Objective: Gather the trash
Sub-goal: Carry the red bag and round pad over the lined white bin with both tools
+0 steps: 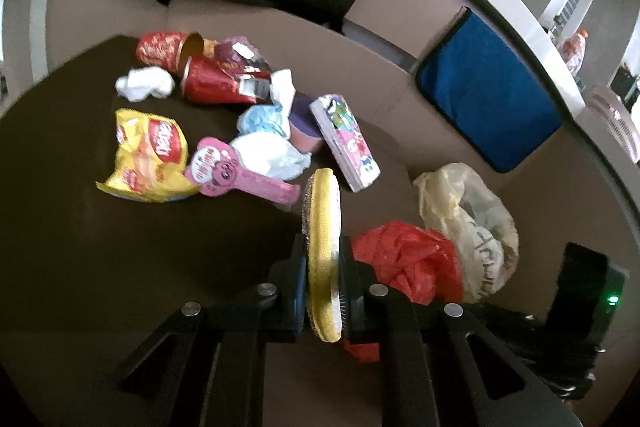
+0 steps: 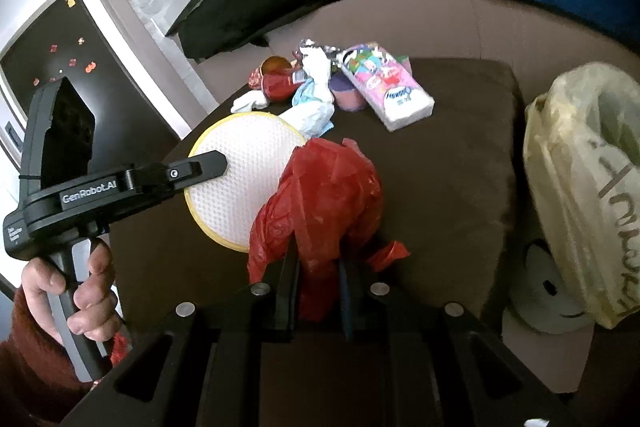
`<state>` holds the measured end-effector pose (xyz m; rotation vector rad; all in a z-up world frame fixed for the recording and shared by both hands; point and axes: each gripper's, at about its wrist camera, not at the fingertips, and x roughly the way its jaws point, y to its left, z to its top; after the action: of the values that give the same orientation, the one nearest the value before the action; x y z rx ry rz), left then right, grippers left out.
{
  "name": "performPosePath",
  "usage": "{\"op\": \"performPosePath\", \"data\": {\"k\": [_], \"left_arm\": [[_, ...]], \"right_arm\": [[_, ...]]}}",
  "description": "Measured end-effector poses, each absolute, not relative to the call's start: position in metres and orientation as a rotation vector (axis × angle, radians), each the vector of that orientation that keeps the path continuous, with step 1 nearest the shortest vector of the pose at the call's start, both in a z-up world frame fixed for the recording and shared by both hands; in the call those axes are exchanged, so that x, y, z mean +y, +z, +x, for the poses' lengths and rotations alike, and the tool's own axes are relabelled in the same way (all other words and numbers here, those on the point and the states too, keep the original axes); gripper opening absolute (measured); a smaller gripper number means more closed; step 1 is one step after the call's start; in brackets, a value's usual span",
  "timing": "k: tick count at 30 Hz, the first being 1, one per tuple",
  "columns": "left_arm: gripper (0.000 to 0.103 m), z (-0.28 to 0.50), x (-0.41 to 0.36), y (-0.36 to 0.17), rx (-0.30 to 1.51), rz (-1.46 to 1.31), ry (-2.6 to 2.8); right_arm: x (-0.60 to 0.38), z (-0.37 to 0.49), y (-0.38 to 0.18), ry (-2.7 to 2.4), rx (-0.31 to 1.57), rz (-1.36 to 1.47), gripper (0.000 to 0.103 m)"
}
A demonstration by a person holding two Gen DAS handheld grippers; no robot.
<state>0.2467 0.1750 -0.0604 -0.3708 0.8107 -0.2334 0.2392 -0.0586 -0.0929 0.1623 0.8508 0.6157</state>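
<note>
Left wrist view: left gripper (image 1: 323, 267) clamps round yellow pad (image 1: 322, 251) edge-on; red bag (image 1: 404, 267), pinched by right gripper (image 2: 319, 287), just right.

On the surface (image 1: 100, 247), the chip bag (image 1: 150, 155) lies at nine o'clock of the tissue pack (image 1: 346, 143); the cans (image 1: 192, 67) at eleven; the plastic bag (image 1: 472, 227) at four.
</note>
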Motion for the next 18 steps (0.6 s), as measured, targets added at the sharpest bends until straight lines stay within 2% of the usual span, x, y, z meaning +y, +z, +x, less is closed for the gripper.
{"op": "performPosePath", "data": {"k": [5, 11, 18], "left_arm": [[0.014, 0.237, 0.170, -0.045, 0.744, -0.310, -0.194], [0.014, 0.215, 0.149, 0.000, 0.589, -0.203, -0.187], [0.014, 0.189, 0.092, 0.081, 0.324, -0.119, -0.255]], "right_arm": [[-0.065, 0.234, -0.075, 0.605, 0.788, 0.131, 0.013], [-0.087, 0.228, -0.036, 0.565, 0.672, 0.113, 0.013], [-0.146, 0.212, 0.050, 0.425, 0.436, 0.065, 0.013]]}}
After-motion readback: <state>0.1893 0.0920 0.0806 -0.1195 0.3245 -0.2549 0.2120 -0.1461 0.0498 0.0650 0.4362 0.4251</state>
